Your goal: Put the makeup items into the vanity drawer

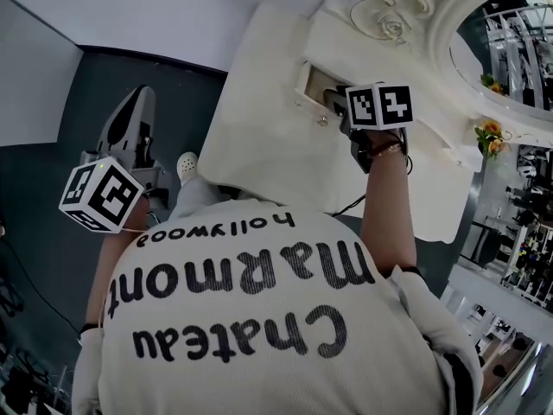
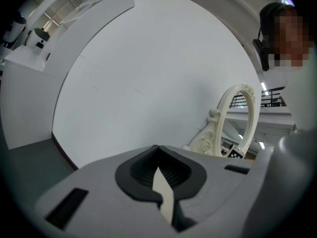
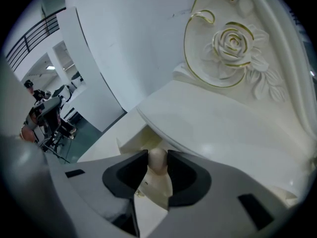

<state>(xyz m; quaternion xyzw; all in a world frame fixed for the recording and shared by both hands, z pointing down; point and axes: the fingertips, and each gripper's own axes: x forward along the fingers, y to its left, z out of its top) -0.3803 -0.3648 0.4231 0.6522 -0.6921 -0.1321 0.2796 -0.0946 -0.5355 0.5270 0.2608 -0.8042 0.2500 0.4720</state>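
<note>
My right gripper (image 1: pixel 335 100) reaches into the open small drawer (image 1: pixel 309 83) of the white vanity (image 1: pixel 259 145). In the right gripper view its jaws (image 3: pixel 157 155) are closed on a beige, rounded makeup item (image 3: pixel 157 162), and both dark pads touch its sides above the drawer's pale inside (image 3: pixel 130 144). My left gripper (image 1: pixel 141 98) hangs low at the left, away from the vanity. In the left gripper view its jaws (image 2: pixel 157 150) meet at the tips with nothing between them, facing a bare white wall.
A carved rose panel (image 3: pixel 230 43) and the mirror frame (image 1: pixel 510 50) rise behind the drawer. A yellow flower (image 1: pixel 491 137) sits at the vanity's right. Dark floor (image 1: pixel 52 145) lies to the left. A person's white lettered shirt (image 1: pixel 251 318) fills the lower head view.
</note>
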